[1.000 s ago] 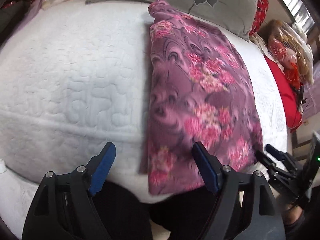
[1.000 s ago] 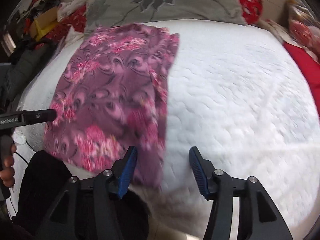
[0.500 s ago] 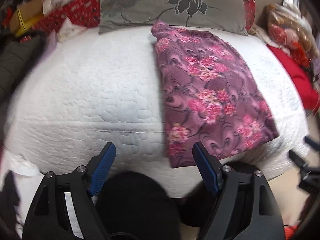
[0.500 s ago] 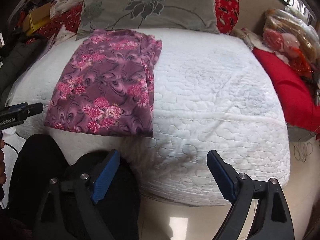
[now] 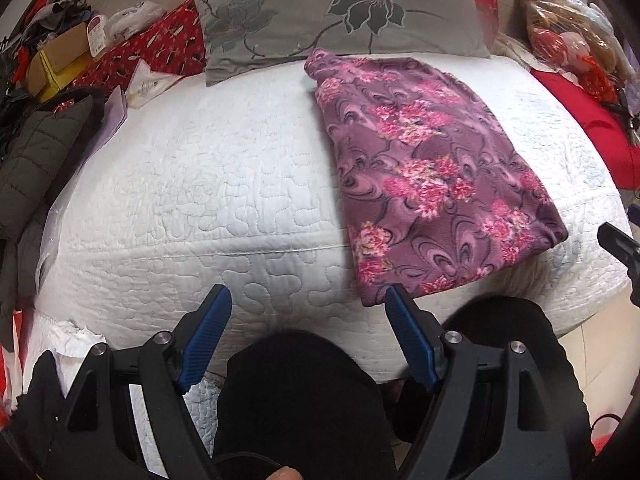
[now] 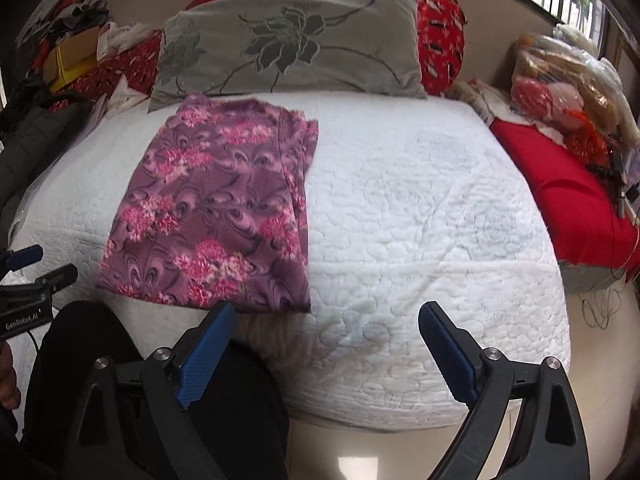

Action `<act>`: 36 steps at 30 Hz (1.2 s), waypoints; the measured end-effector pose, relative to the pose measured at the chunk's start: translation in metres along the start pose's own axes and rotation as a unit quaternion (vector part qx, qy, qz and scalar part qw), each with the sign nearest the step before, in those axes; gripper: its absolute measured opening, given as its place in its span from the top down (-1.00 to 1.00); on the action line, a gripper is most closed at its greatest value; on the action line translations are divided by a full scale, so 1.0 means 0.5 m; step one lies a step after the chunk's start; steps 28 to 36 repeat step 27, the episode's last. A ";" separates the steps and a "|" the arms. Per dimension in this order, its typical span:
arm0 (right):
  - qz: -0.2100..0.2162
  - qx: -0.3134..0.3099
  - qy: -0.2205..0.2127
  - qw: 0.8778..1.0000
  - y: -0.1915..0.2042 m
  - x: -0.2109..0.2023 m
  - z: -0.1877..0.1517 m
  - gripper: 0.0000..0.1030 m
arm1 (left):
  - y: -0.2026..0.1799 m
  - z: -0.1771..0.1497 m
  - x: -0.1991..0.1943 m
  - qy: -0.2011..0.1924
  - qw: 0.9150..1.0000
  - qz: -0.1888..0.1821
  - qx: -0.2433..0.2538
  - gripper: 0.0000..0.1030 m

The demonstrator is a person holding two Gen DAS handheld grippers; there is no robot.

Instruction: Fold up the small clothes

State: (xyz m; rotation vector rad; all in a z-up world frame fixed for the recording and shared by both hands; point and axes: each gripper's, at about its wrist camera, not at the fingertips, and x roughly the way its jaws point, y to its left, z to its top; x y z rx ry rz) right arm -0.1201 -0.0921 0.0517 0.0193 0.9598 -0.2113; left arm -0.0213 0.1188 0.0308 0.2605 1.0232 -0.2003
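Note:
A purple garment with pink flowers [image 5: 432,176] lies folded lengthwise and flat on the white quilted bed [image 5: 208,184]. In the right wrist view the same garment [image 6: 216,212] sits left of centre, its layered edge facing right. My left gripper [image 5: 308,304] hangs open just off the bed's near edge, with nothing between its blue pads. My right gripper [image 6: 326,320] is also held back from the near edge, to the right of the cloth; its jaws are opening and hold nothing. Each gripper's tip shows at the edge of the other's view.
A grey flowered pillow [image 5: 340,8] lies at the head of the bed against red bedding [image 6: 440,36]. A dark padded jacket [image 5: 36,160] and boxes crowd the left side. A red cushion [image 6: 560,184] and bags sit at the right. The person's dark-clad knees [image 5: 304,400] are below.
Both grippers pulled back and up from the garment, so more of the bed shows. The right gripper's jaws spread wide and left the cloth's near edge. The garment lies still.

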 end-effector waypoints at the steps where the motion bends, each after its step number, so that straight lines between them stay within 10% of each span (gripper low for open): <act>1: -0.001 -0.002 -0.004 1.000 0.002 -0.004 0.002 -0.87 | -0.003 0.000 -0.004 -0.003 1.000 -0.004 0.001 -0.54; 36: 0.000 0.028 -0.007 1.000 -0.036 -0.011 0.003 -0.92 | -0.110 -0.012 -0.051 -0.005 0.996 -0.065 0.053 -0.54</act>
